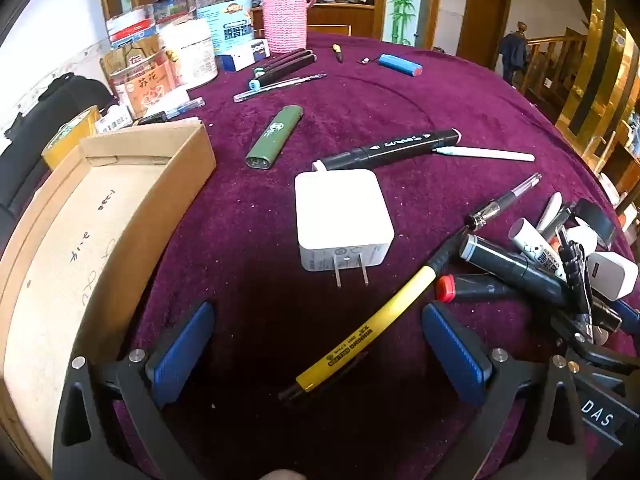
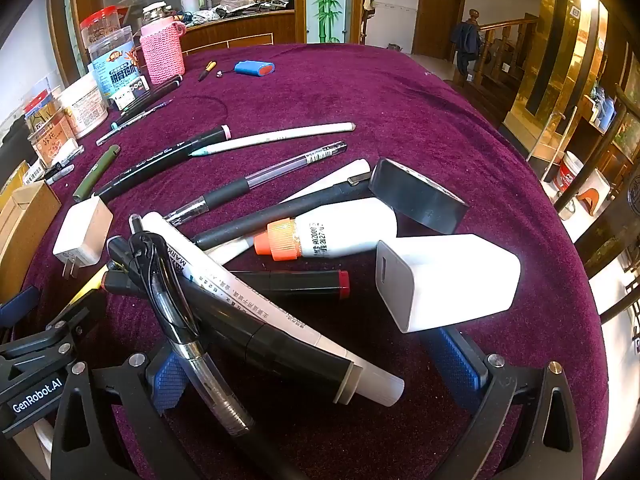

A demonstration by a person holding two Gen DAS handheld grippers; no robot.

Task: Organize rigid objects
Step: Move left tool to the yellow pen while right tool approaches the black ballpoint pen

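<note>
Rigid objects: pens, markers and chargers, scattered loose on the purple tablecloth (image 1: pixel 400 92), none yet gathered. Cardboard box (image 1: pixel 120 184): set open at the left edge, judged the intended receptacle. White plug adapter (image 1: pixel 342 216): laid flat, prongs toward the camera. Yellow pen (image 1: pixel 372 328): laid diagonally between the blue pads. Left gripper (image 1: pixel 320 348): jaws spread wide, nothing clamped. Right gripper (image 2: pixel 316 364): jaws likewise wide apart, poised over a heap of markers (image 2: pixel 280 332) beside a white charger (image 2: pixel 448 280); nothing gripped
</note>
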